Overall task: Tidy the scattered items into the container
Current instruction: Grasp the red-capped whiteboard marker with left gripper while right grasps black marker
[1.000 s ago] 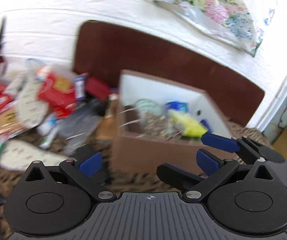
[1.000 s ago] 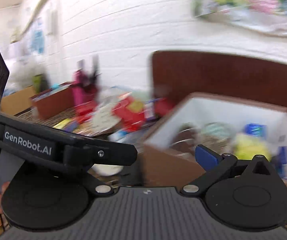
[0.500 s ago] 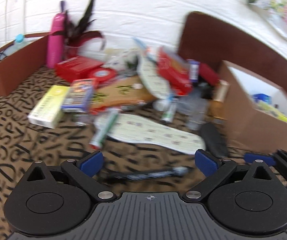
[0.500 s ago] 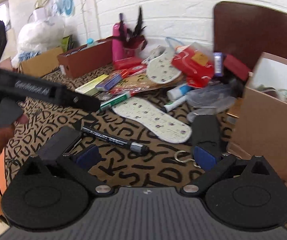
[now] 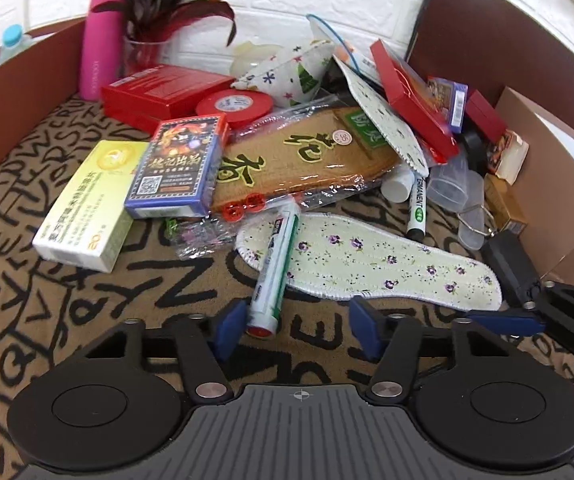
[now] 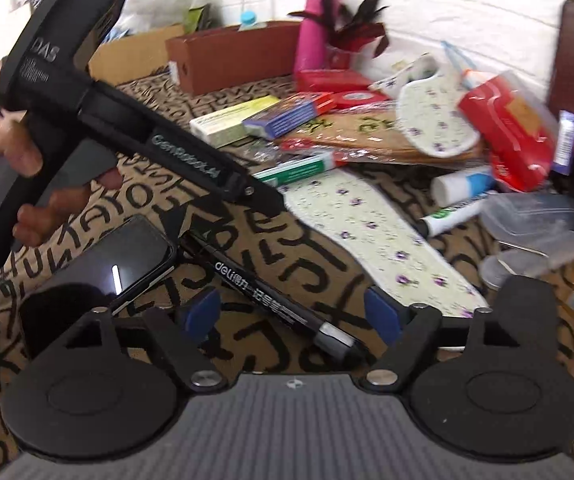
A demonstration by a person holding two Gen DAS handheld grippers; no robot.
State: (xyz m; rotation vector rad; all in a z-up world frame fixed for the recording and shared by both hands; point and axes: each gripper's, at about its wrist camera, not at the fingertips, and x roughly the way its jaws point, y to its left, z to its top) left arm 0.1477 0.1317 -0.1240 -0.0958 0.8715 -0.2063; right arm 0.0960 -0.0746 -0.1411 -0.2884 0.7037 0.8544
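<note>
— Scattered items cover the lettered tablecloth; what lies nearest the left gripper?

— A green-and-white tube, its red cap end between the blue pads. The jaws are closing, but neither pad presses on it. The tube's far end lies across a floral insole.

— And the right gripper?

— Its jaws are closing too, with a black marker lying slantwise between them, pads apart from it. A dark phone rests just left of the marker.

— Where is the container?

— The cardboard box stands at the right edge of the left wrist view, beside the heap of red boxes, a card pack and a yellow-green carton. A person's hand grips the left gripper's handle in the right wrist view.
</note>
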